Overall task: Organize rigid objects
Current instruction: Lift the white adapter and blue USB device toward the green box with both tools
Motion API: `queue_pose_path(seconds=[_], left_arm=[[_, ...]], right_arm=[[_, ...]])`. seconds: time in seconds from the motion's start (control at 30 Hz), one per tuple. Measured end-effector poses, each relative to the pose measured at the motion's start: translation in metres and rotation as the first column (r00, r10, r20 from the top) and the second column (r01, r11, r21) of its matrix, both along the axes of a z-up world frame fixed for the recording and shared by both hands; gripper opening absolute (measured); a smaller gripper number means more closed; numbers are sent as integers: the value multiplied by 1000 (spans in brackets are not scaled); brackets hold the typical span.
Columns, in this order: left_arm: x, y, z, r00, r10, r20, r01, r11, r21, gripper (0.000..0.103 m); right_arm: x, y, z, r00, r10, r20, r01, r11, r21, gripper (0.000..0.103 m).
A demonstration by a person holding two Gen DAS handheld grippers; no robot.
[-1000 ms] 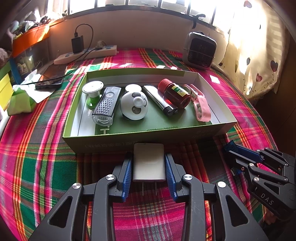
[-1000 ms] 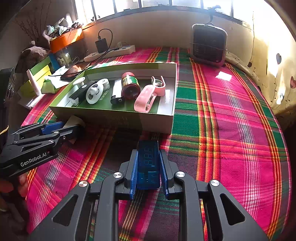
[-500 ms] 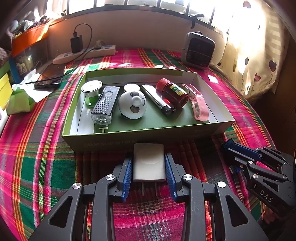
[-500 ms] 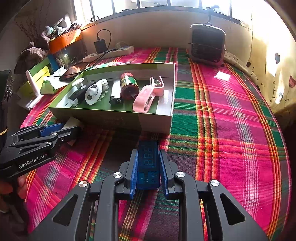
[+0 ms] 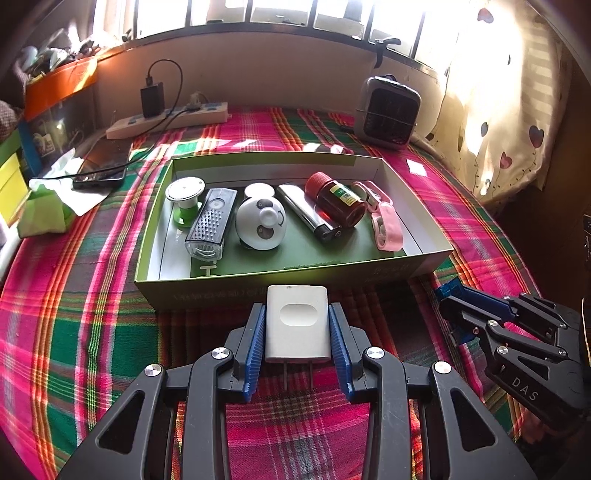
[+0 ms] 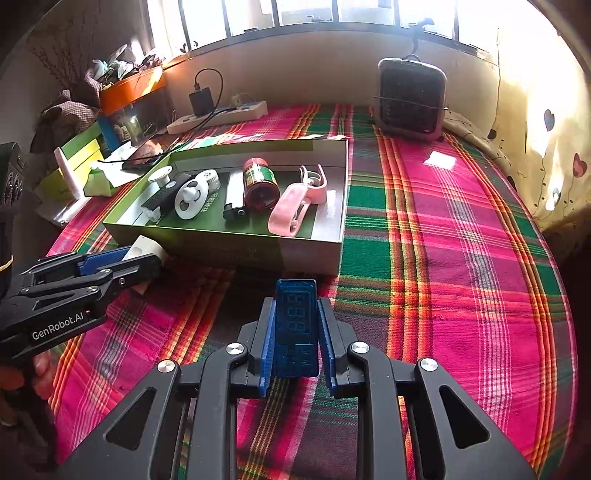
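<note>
L gripper (image 5: pixel 297 328) clamped on white charger (image 5: pixel 297 325), just short of the box (image 5: pixel 258 286) front wall, edging closer vs a sec ago. R gripper (image 6: pixel 295 332) pinching blue meter (image 6: pixel 296 328), barely moved. Both look ready to go in w/ the rest.

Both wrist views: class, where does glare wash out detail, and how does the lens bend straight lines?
Left wrist view: the barred window and heart-print curtain blow out white. Right wrist view: the same, and the green cardboard box edges bow.
</note>
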State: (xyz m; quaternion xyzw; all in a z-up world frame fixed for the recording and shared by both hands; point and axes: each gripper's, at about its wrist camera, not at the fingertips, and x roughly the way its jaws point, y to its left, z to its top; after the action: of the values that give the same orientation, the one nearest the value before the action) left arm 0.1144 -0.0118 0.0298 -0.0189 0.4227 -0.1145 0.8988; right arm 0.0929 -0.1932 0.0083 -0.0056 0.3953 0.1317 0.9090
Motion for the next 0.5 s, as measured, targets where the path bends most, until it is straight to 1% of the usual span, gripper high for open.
queue_pose_path(seconds=[0.5], left_arm=[[-1,5,22,999,-9,40,10,1000,-16,33]], right_arm=[[-4,-2,21,999,-2,41,2,1000,5,23]])
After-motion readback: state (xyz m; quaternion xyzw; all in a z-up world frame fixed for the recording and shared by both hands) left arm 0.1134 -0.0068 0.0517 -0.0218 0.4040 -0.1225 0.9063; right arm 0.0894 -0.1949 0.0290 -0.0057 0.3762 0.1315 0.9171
